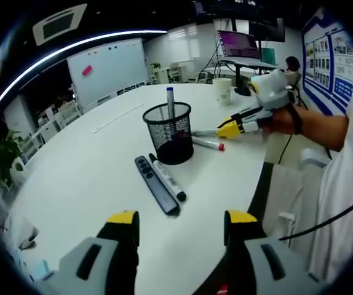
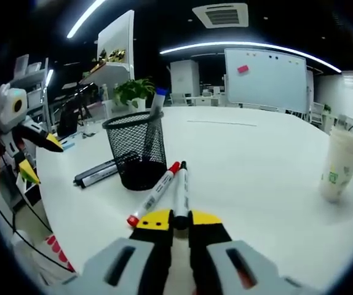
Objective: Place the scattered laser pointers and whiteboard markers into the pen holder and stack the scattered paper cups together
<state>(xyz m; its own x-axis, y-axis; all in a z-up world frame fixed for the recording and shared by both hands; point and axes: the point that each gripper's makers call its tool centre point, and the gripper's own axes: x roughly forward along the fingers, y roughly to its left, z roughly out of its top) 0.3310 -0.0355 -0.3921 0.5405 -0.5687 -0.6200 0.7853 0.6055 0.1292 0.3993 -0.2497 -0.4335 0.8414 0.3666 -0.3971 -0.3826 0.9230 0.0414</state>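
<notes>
right gripper jaws are pinched on the butt end of a black whiteboard marker, which lies flat on the white table. a red-capped marker lies just beside it at 10 o'clock, close enough to get dragged or rolled when the black one lifts. the grip sits at the very end, so the marker may pivot and droop, then hit the rim of the mesh pen holder and tip it.

left gripper jaws are apart and hold nothing. a laser pointer and a black marker lie touching at 12 o'clock, hard to take singly. one blue-capped marker already stands in the holder. paper cup sits well apart at 3 o'clock.
</notes>
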